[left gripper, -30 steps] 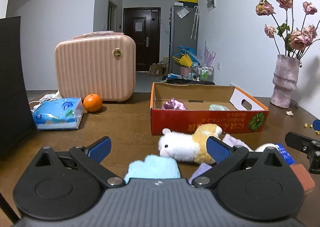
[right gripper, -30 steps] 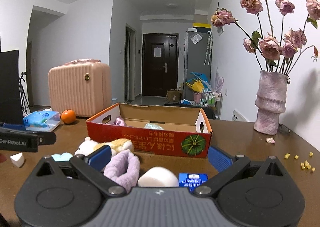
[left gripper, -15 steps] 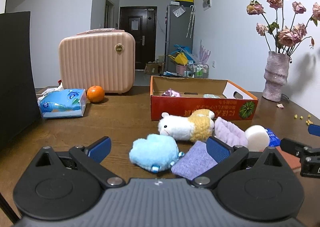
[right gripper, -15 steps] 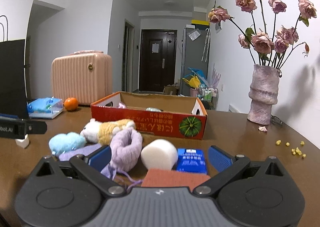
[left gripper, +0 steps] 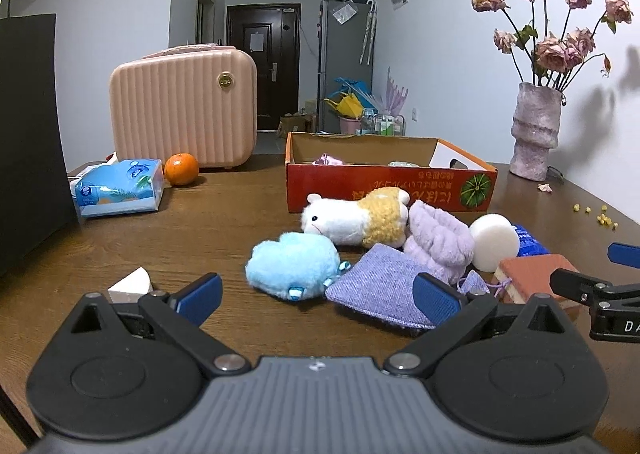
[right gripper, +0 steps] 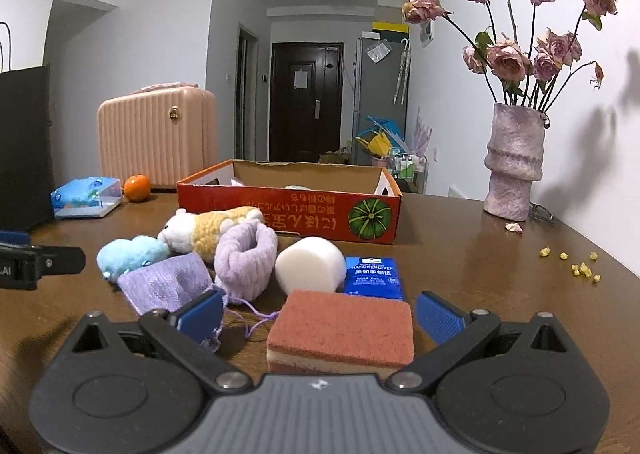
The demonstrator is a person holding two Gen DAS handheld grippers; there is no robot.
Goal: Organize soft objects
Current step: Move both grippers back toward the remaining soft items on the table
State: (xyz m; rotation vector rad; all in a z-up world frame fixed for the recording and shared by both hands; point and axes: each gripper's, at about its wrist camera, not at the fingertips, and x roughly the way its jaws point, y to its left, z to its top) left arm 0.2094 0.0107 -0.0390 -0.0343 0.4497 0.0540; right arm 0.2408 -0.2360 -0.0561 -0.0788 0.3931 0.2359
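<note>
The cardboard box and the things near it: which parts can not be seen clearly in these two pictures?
- Cardboard box: in both wrist views its front wall hides most of what lies inside; only a pink top and a pale one show.
- White wedge: left wrist view, partly behind the left gripper.
- Sponge: right wrist view, near edge hidden by the right gripper.

Home: hallway door (left gripper: 262, 66), fridge (left gripper: 344, 62), wooden table (left gripper: 192, 230).

1. The red cardboard box (left gripper: 390, 190) hides most of its contents behind its front wall; only a pinkish item (left gripper: 328, 159) and a pale one (left gripper: 403, 164) peek over, neither identifiable.
2. The black bag (left gripper: 28, 134) runs off the left edge.
3. A white wedge (left gripper: 130, 286) sits half-hidden behind the left gripper (left gripper: 316, 290).
4. The blue packet (right gripper: 374, 278) carries print too small to read.
</note>
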